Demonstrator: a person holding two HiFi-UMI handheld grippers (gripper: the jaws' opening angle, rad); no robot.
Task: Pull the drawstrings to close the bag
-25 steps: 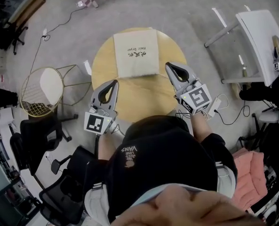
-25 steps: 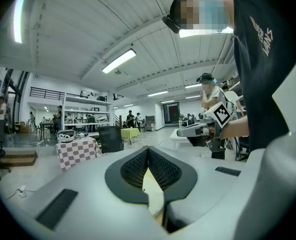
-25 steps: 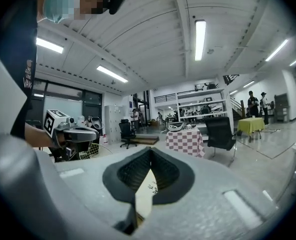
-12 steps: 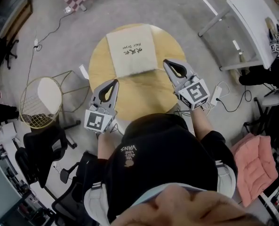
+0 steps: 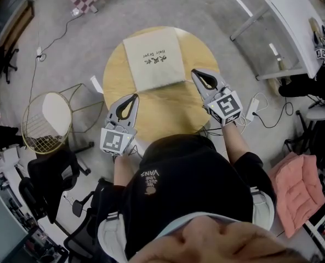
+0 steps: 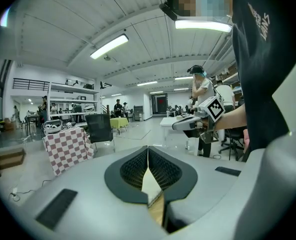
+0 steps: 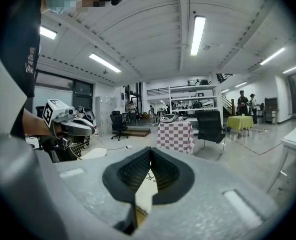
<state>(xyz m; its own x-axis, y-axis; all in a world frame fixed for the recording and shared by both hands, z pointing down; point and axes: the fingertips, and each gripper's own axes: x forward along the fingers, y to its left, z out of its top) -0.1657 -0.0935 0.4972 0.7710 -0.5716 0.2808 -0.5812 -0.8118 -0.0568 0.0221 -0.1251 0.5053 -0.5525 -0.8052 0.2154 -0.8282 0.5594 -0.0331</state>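
Observation:
A flat cream drawstring bag with dark print lies on the far half of a round wooden table. No drawstrings can be made out. My left gripper hangs over the table's near left edge, shut and empty, short of the bag. My right gripper is at the bag's near right corner, also shut with nothing in it. In the left gripper view the jaws meet, with a strip of bag showing below them. In the right gripper view the gripper is likewise shut.
A gold wire basket stands left of the table and black office chairs at the near left. A white table is at the far right, a power strip with cables on the floor, a pink cushion lower right.
Both grippers have sunk a little toward the table, still shut. The bag has not moved on the table.

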